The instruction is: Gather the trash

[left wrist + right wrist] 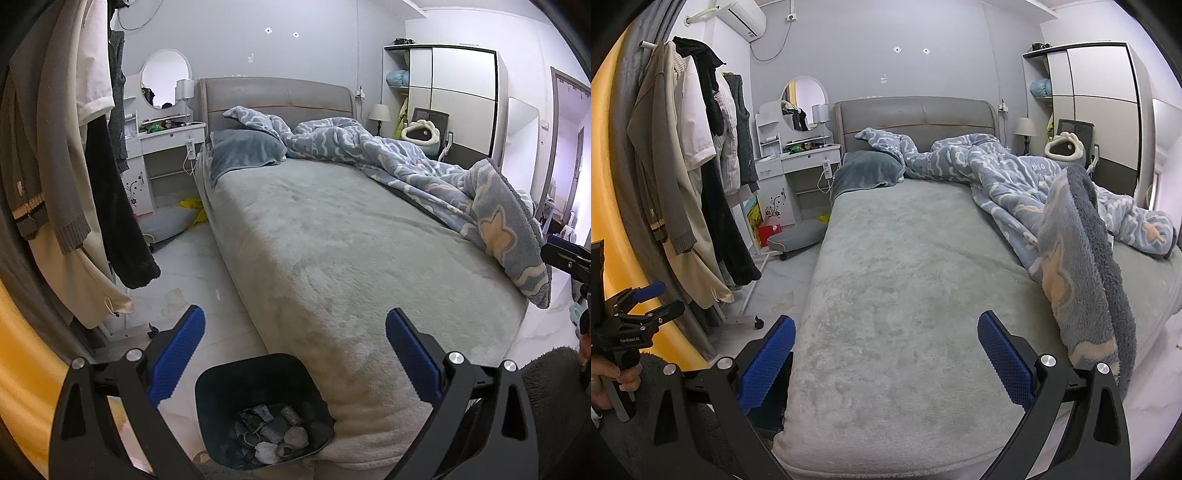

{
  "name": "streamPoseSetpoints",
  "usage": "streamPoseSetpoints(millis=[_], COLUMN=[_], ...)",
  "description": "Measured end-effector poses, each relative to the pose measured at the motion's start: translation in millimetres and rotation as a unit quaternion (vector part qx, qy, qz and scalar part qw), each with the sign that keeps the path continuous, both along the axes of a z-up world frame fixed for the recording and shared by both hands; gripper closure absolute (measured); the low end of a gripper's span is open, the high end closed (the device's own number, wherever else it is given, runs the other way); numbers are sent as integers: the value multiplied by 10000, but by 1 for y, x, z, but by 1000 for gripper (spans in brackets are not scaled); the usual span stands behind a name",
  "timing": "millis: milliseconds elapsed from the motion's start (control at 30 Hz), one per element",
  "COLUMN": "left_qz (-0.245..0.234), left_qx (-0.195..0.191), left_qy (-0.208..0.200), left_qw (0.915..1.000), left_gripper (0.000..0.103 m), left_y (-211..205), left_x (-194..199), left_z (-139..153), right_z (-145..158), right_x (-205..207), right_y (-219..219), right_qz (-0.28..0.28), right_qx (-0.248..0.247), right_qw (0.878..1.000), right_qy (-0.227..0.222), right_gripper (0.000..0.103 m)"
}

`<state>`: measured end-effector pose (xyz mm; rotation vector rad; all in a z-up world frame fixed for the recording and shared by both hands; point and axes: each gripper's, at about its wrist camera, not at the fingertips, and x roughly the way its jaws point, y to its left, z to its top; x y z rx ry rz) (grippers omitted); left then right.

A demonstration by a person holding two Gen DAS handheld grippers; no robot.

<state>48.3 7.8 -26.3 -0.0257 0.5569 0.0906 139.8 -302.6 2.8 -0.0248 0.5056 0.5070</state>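
A dark trash bin [207,391] stands on the floor at the bed's foot corner, holding crumpled paper and other scraps [275,432]. My left gripper [294,354] is open and empty, hovering just above and behind the bin. My right gripper [886,360] is open and empty over the foot of the bed [897,295]. A pale scrap [173,300] lies on the floor beside the bed. The left gripper also shows at the left edge of the right wrist view [646,299].
A clothes rack with hanging coats [74,184] stands left of the floor aisle. A blue patterned duvet [424,173] is bunched on the bed's right side. A white vanity desk [166,155], a grey cushion [798,236] and a yellow bag [192,206] sit at the far left.
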Motion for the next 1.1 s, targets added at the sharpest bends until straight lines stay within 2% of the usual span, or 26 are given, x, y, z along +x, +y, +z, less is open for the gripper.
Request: streamPoseSetpoints(millis=[1100], left_qz=[-1], left_qx=[-2], left_qy=[12], left_qw=[10000], left_gripper=[3], left_y=[-4], left_x=[1], left_z=[0], right_z=[0], right_x=[-1], right_y=[0], right_qz=[-11], right_qx=[5], right_qw=[10000], right_qy=[14], right_gripper=[3])
